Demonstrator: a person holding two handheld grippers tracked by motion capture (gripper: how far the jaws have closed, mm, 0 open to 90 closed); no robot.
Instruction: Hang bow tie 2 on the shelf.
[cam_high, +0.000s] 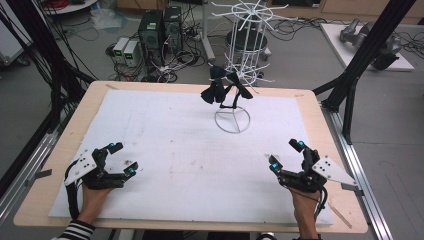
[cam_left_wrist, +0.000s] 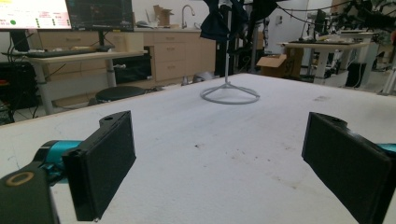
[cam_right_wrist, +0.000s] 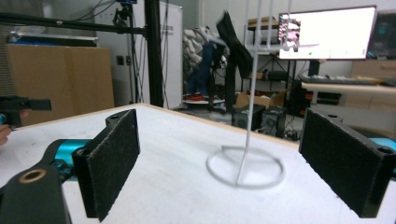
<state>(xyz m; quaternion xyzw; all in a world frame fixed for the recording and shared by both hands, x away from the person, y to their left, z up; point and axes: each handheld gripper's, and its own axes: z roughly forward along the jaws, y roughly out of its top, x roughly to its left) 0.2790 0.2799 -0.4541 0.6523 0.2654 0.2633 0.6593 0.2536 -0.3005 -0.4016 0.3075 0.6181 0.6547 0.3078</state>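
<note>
- Your left hand-held gripper rests low at the near left of the counter, jaws spread wide with nothing between them; your right hand-held gripper mirrors it at the near right, equally released and empty.
- The black fabric bow ties hang from the top of a thin white wire stand with a ring base, which sits at the far middle of the counter, well apart from both hand-held grippers.
- From either side the stand lies forward and inward; its pole runs upright, so the ties dangle above the surface rather than lying on it.
- The right hand-held gripper looks slightly nearer to the ring base (a judgement only, the margin is small).
- The surface is a white felt-like mat over the pale wooden counter, lightly speckled with dark marks.
- Beyond the far edge, a taller white wire rack, computer towers and cables crowd the floor.
</note>
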